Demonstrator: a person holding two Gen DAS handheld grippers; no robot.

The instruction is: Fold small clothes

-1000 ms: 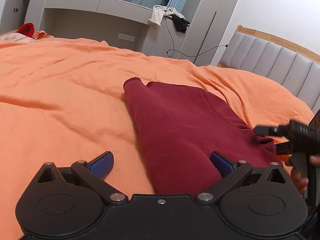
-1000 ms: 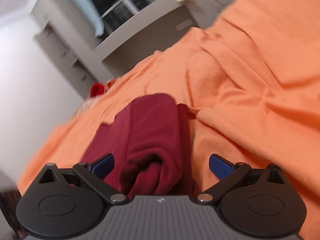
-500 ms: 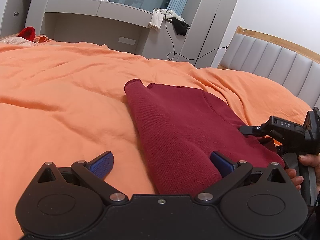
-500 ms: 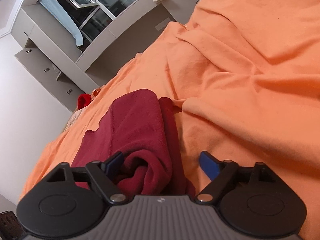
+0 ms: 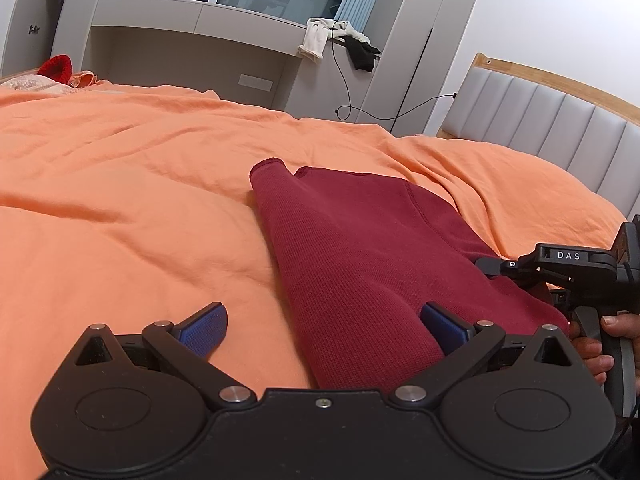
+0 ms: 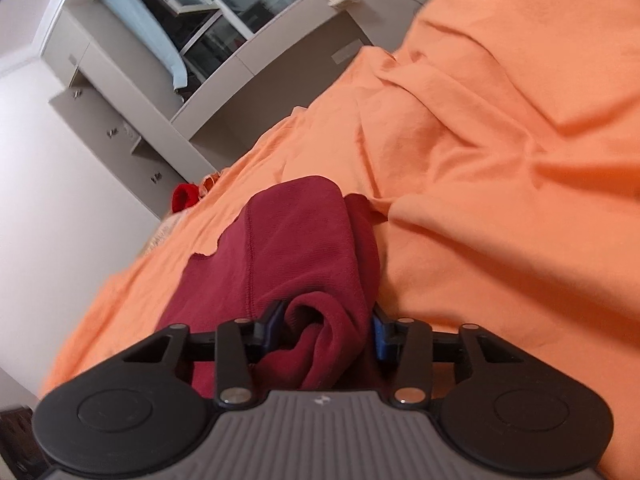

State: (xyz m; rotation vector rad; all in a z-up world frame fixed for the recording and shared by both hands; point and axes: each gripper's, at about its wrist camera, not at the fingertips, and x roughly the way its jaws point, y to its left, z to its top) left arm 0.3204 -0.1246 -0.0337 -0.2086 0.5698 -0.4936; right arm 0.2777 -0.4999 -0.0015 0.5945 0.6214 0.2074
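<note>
A dark red knit garment (image 5: 360, 256) lies partly folded on the orange bed cover (image 5: 120, 208). My left gripper (image 5: 324, 324) is open, its blue pads astride the garment's near edge, one on the cover and one on the cloth. My right gripper (image 6: 324, 328) is shut on a bunched fold of the garment (image 6: 296, 248) at its right end. The right gripper also shows at the right edge of the left wrist view (image 5: 560, 264), held by a hand.
A grey padded headboard (image 5: 540, 120) stands at the right. Grey cabinets and a shelf with draped clothes (image 5: 336, 40) line the far wall. A small red item (image 5: 56, 68) lies at the bed's far left corner.
My right gripper has closed from open onto the bunched end of the garment. My left gripper has stayed open and nearly still.
</note>
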